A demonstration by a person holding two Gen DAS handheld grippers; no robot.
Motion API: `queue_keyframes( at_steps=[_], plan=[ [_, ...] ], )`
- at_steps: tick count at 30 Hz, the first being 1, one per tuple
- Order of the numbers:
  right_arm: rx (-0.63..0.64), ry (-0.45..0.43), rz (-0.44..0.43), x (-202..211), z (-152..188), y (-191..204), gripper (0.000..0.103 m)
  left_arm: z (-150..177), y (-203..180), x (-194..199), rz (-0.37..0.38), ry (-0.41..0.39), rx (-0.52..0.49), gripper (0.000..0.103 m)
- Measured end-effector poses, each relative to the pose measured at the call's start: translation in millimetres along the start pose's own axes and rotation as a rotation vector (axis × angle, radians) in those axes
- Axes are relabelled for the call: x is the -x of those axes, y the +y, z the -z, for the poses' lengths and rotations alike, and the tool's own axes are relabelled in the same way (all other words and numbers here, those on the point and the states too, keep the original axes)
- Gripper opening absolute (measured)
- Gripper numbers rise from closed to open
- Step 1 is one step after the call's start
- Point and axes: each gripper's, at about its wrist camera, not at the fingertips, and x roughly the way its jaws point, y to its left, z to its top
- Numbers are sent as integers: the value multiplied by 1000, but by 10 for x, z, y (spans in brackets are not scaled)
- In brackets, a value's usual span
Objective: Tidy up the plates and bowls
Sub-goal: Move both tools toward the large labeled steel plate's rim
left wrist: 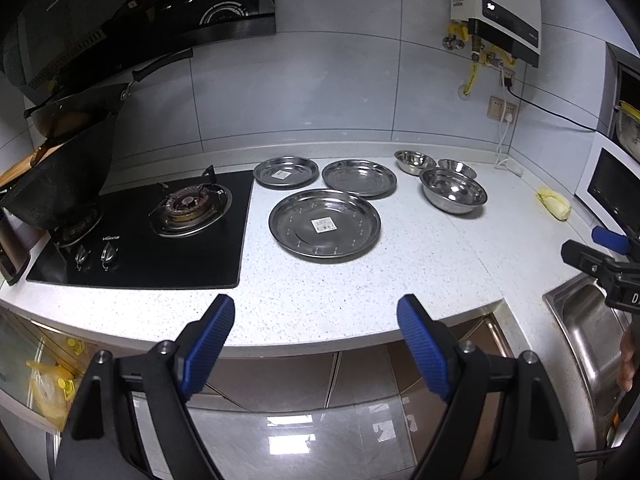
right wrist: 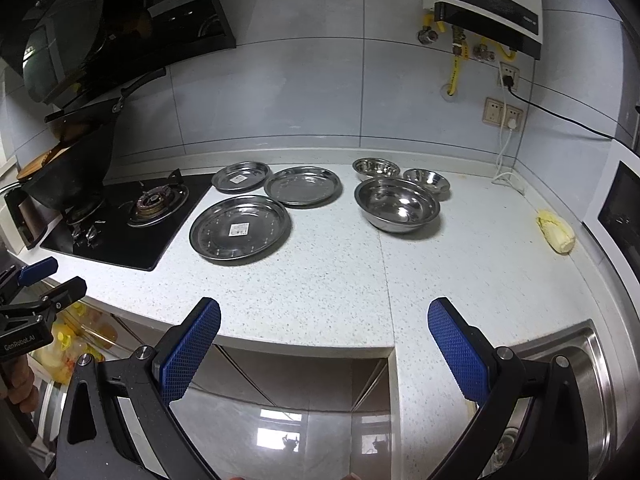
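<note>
A speckled white worktop (left wrist: 360,280) runs along a grey tiled wall. At its left end sits a black gas hob (left wrist: 160,232) with a dark wok (left wrist: 60,184) on the far burner. A yellowish cloth (right wrist: 556,232) lies near the right end, a steel sink (right wrist: 580,360) at the corner. A water heater (right wrist: 488,12) hangs above wall sockets (right wrist: 502,114).

The speckled white countertop (right wrist: 340,280) carried three steel plates (right wrist: 240,227) beside the built-in stove (right wrist: 132,216) toward its left end, three steel bowls (right wrist: 397,205) huddled near the back edge, and a yellowish lump (right wrist: 555,231) toward the right end.
</note>
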Motion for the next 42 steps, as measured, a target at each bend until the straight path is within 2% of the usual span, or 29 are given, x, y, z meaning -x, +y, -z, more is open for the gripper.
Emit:
queue_keyframes(
  at_steps=[7, 15, 24, 26, 32, 37, 42],
  plan=[
    [27, -7, -76, -141, -87, -22, 102, -50, -130, -82, -36, 25, 27, 83],
    [66, -8, -136, -359, -265, 75, 102, -306, -236, -246, -66, 22, 58, 83],
    [94, -73, -161, -634, -780, 400, 102, -1017, -49, -638, -136, -59, 89, 83],
    [90, -93, -151, -702, -889, 463, 102, -1216, 60, -763, -157, -92, 106, 83],
    [71, -101, -104, -1116, -1210, 638, 102, -1543, 373, -1246, -212, -103, 132, 83],
    [54, -40, -64, -1636, -1245, 694, 102, -1543, 586, -1832, -237, -35, 154, 83],
    [38, 43, -26, -2269, -1076, 701, 102, -1318, 687, -2436, -238, 31, 165, 83]
  ],
)
